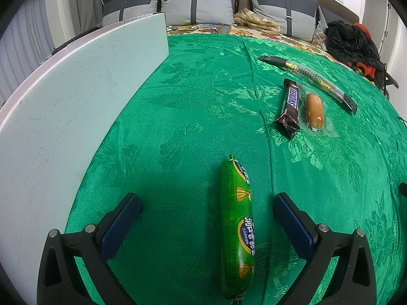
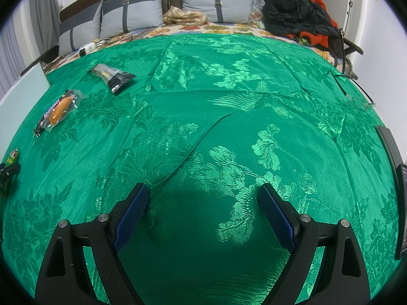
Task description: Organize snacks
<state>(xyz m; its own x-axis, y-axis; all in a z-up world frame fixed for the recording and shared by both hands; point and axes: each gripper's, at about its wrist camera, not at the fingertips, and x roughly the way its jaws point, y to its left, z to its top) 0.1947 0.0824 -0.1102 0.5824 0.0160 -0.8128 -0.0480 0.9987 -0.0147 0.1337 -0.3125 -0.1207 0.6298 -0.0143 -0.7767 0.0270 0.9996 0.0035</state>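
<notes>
The left hand-held gripper [image 1: 206, 207] is spread wide around the green sausage [image 1: 236, 228] lying on the green cloth [image 1: 190, 89], so pinching it comes next, while the right hand-held gripper [image 2: 203, 198] hangs spread and empty near the cloth's front edge

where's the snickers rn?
Left wrist view, right of centre: the Snickers lies on the green cloth, beside the clear-packed sausage, below the long packet.
</notes>
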